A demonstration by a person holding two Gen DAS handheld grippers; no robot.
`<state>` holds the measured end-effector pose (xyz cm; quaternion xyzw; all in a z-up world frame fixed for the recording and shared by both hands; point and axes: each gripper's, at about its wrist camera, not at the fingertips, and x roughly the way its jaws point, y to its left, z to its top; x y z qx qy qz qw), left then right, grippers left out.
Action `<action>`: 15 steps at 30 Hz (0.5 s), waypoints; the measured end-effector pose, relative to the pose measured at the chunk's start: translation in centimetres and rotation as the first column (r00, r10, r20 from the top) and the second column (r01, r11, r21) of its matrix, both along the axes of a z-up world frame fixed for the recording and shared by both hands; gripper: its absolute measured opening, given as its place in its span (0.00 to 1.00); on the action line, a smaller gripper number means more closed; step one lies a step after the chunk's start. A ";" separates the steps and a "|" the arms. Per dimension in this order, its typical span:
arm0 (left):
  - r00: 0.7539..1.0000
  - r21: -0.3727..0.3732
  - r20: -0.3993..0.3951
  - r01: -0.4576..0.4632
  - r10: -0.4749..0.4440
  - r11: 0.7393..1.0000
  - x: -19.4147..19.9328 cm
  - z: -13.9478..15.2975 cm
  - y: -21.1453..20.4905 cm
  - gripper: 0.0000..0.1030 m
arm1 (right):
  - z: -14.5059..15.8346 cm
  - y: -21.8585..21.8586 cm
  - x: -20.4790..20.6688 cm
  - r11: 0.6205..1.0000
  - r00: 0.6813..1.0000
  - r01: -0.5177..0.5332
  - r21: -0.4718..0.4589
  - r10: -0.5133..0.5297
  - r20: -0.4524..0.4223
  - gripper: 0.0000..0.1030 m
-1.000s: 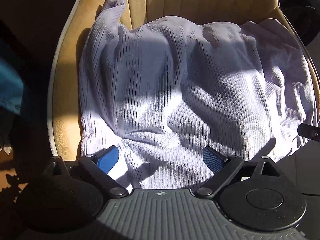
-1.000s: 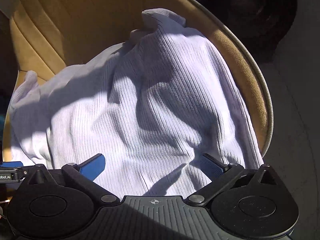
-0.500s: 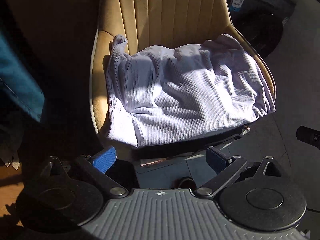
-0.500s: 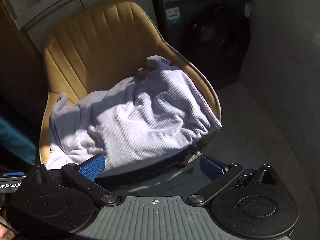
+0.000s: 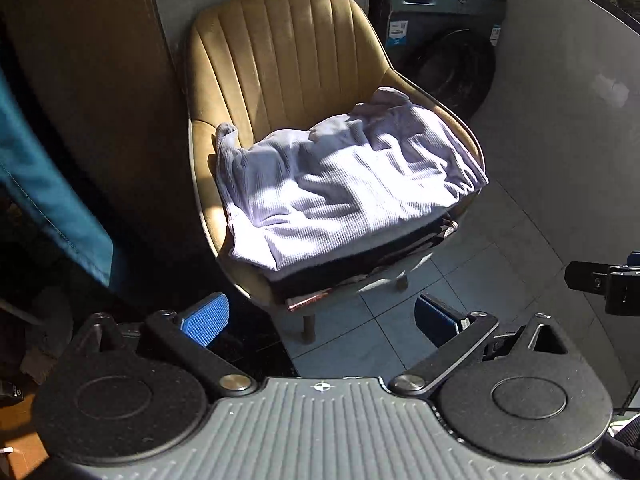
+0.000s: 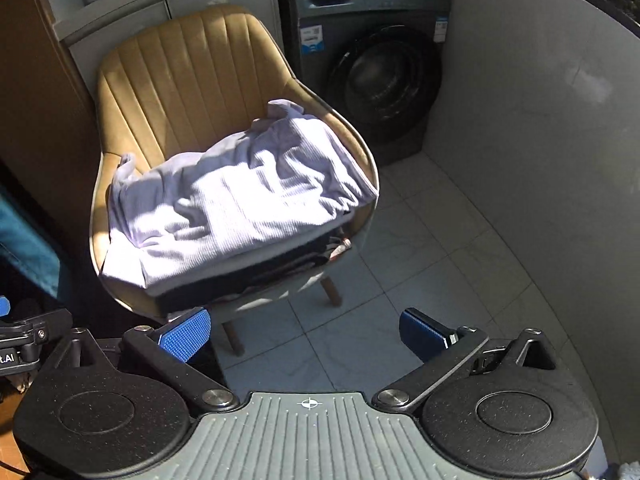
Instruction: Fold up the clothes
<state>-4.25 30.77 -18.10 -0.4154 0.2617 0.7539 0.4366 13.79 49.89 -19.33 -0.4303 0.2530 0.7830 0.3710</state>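
Both grippers are clear of the stack, nothing in either. Left gripper (image 5: pixel 320 320): jaws spread wide and just been opening, only floor tile between the blue pads. Right gripper (image 6: pixel 306 334): also wide, empty.

Task item: pale lilac ribbed knit top (image 5: pixel 344 184), lying folded on the seat of the tan chair (image 5: pixel 280 52), topmost on a low stack. Under it a dark folded garment (image 5: pixel 360 264) and a sliver of something pinkish at the front edge; I can't tell what that is.

Step, as I read it: this piece is placed and released, and the hands are backed off. The fold is rough: soft rumples across the top, one corner bunched up at the back left against the seat back, another ruffled at the back right, and the right edge overhangs the seat rim.

Next move probably calls for either fetching another garment or coming back in low to flatten those two corners. Teal fabric (image 5: pixel 48 200) hangs at far left; could be next.

Materials: the knit is fine-ribbed and limp, so it will slump. Chair is smooth channel-stitched upholstery with a curved shell on wooden legs. Front-load washing machine (image 6: pixel 372 64) behind, glossy grey floor tiles (image 6: pixel 432 248).
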 end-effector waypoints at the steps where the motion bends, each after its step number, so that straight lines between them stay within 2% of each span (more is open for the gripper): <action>1: 1.000 -0.002 -0.008 -0.004 0.004 1.000 0.3 0.1 -0.1 0.99 | 0.1 -0.4 0.3 1.000 1.000 -0.010 0.007 0.010 0.007 0.99; 5: 0.998 0.004 -0.007 -0.066 0.067 0.998 1.3 0.5 -0.7 0.99 | 0.4 -1.5 1.2 0.999 0.999 -0.048 0.005 0.048 0.018 0.99; 15: 0.983 -0.008 0.034 -0.181 0.181 0.984 4.9 0.6 -0.8 0.99 | 0.0 -0.5 3.6 0.996 0.995 -0.093 0.002 0.093 0.030 0.99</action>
